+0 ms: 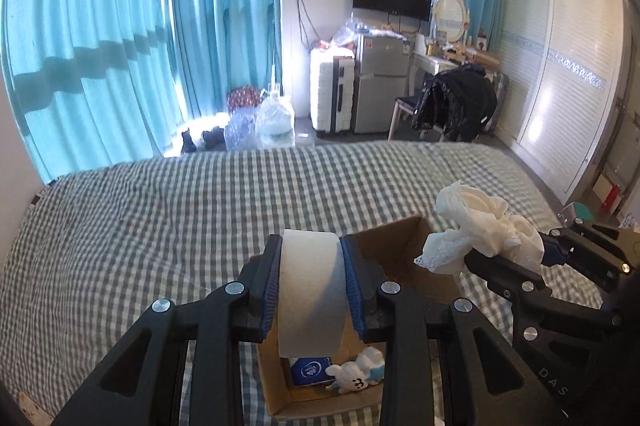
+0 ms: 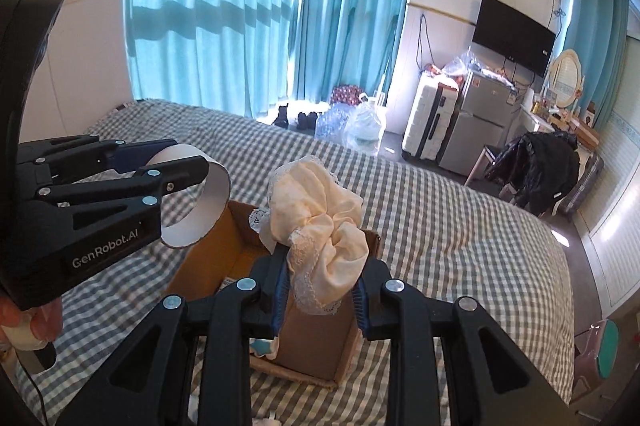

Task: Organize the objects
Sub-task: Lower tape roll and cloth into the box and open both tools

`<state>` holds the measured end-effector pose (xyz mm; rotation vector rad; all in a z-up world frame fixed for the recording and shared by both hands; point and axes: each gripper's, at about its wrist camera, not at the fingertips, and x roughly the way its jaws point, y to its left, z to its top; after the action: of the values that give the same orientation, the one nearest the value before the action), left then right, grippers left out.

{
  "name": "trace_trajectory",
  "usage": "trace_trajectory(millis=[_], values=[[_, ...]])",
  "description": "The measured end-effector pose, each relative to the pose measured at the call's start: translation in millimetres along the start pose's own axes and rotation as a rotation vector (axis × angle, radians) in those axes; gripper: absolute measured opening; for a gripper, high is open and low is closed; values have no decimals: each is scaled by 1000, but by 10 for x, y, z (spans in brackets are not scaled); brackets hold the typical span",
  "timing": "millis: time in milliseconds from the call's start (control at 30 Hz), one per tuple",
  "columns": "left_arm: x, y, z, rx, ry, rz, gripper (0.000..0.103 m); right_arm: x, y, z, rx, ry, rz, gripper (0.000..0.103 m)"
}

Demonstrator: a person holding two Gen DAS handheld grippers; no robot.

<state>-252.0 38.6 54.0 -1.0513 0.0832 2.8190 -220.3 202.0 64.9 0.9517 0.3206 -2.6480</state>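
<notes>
An open cardboard box (image 1: 404,258) (image 2: 208,258) sits on the checked bed. My left gripper (image 1: 312,290) is shut on a white tape roll (image 1: 310,290) and holds it over the box; the roll also shows in the right wrist view (image 2: 200,210). My right gripper (image 2: 320,294) is shut on a cream lace scrunchie (image 2: 320,226) above the box; the scrunchie also shows in the left wrist view (image 1: 480,230). Inside the box lie a blue tin (image 1: 310,370) and a white bunny toy (image 1: 356,372).
The grey-and-white checked bed (image 1: 160,210) spreads around the box. Beyond it stand teal curtains (image 1: 120,46), water jugs (image 1: 276,124), a white suitcase (image 1: 332,94), a small fridge (image 1: 380,86) and a chair with a black jacket (image 1: 456,102).
</notes>
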Motion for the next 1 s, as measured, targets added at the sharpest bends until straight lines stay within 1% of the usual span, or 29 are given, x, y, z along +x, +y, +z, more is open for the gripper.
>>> trace_trajectory(millis=[67,133,300,467,633,667,700,733,767,800,833,867,933,967,1000], values=[[161,-11,-65,17,15,22,30,206,-36,-65,3,27,-1,26],[324,-26,-141,24,40,21,30,406,-58,-129,10,53,2,26],[698,-4,-344,13,91,21,30,745,-107,-290,23,100,19,25],[1005,50,-475,-4,136,10,30,980,-206,-412,39,137,19,25],[1169,48,-603,-16,148,-18,31,1125,-305,-531,80,158,41,25],[1176,55,-612,-20,150,-21,32,1120,-320,-541,91,154,47,29],[1180,53,-621,-26,153,-17,32,1126,-352,-549,113,159,66,36],[1161,52,-613,-28,151,-13,33,1118,-377,-542,130,165,80,62],[1125,49,-595,-26,142,-13,36,1086,-391,-541,147,159,93,82],[1071,50,-569,-25,128,-11,45,1022,-423,-530,162,138,101,85],[1013,70,-538,-26,117,-9,53,953,-456,-503,169,122,105,85],[948,85,-514,-26,105,-9,56,878,-479,-472,172,107,107,86],[809,106,-442,-26,87,3,66,704,-539,-427,177,78,84,87],[741,123,-401,-27,80,12,68,618,-576,-407,179,65,69,87],[642,149,-378,-33,67,22,75,521,-605,-390,182,52,56,87]])
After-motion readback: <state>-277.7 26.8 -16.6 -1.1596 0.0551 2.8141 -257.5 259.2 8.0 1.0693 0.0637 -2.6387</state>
